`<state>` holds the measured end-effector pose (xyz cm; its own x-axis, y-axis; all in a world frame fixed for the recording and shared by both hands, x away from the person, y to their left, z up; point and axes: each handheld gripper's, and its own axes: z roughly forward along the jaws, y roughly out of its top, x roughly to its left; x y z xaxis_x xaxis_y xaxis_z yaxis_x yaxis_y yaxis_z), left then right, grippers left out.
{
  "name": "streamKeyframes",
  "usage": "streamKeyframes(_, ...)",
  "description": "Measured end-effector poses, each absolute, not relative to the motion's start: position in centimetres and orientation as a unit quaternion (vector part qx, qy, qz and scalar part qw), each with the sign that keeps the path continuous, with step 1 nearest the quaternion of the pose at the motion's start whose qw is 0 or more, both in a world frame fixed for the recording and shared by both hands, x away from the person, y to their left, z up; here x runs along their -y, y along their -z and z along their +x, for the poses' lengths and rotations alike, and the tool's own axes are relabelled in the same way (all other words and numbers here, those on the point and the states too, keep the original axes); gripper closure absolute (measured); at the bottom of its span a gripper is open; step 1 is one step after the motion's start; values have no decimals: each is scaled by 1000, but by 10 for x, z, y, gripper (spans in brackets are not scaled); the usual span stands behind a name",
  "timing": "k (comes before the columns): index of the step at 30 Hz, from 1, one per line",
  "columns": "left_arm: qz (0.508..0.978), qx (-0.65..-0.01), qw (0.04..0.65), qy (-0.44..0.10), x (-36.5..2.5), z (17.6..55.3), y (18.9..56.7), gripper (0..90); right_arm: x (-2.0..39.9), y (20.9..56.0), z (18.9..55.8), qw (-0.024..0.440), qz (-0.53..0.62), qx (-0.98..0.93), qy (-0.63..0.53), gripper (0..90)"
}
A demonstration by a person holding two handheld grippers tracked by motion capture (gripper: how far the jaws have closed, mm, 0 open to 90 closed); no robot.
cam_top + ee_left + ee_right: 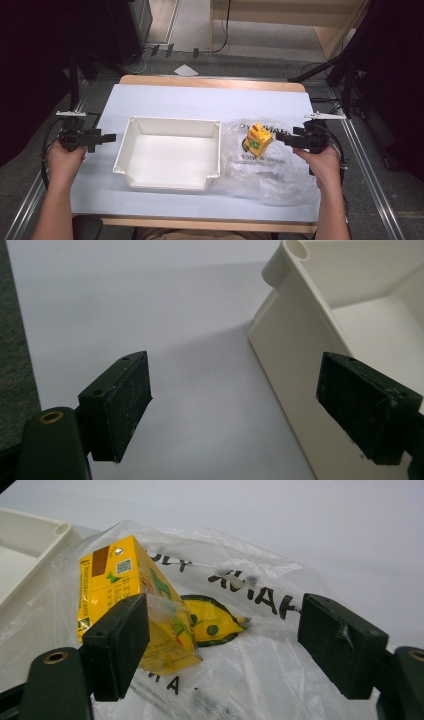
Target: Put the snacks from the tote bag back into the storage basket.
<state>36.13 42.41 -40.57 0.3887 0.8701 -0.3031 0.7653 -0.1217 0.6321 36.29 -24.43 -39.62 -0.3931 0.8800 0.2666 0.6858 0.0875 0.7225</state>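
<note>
With both grippers' jaws wide and empty, the right gripper (222, 645) (nearest the yellow carton (135, 605)) may snag the clear plastic bag (270, 170) instead of the carton.

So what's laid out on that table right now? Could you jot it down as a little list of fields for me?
surface: table with a pale cover
bin: white plastic bin, open-topped, nothing visible in it, middle of the table
bag: clear plastic bag with dark lettering, right of the bin
carton: small yellow carton, tilted, at the bag
left gripper: open, left of the bin, holding nothing
right gripper: open, beside the carton, holding nothing
</note>
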Motion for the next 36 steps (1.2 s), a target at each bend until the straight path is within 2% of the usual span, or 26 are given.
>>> streamKeyframes(3,747,-545,375,-67,-423,361,405,151,243,397,362,109,533,-727,-419,192)
streamKeyframes(6,747,-544,377,-64,-423,361,404,151,242,397,363,96,530,-721,-436,138)
streamKeyframes(9,746,-545,378,-65,-424,361,403,151,242,397,363,97,533,-722,-430,144)
streamKeyframes(14,743,-546,381,-68,-426,360,402,151,244,394,361,104,522,-728,-432,299)
streamKeyframes(21,745,-546,376,-68,-425,361,403,151,245,390,359,100,520,-732,-429,362)
streamKeyframes(24,745,-546,376,-68,-426,361,403,151,242,386,358,106,516,-738,-420,449)
streamKeyframes(26,744,-547,378,-68,-426,361,403,151,242,385,358,107,514,-742,-416,475)
streamKeyframes(32,743,-548,378,-69,-426,361,402,151,238,377,353,130,509,-739,-422,490)
streamKeyframes(36,743,-548,379,-67,-426,361,402,151,238,371,353,117,507,-747,-412,499)
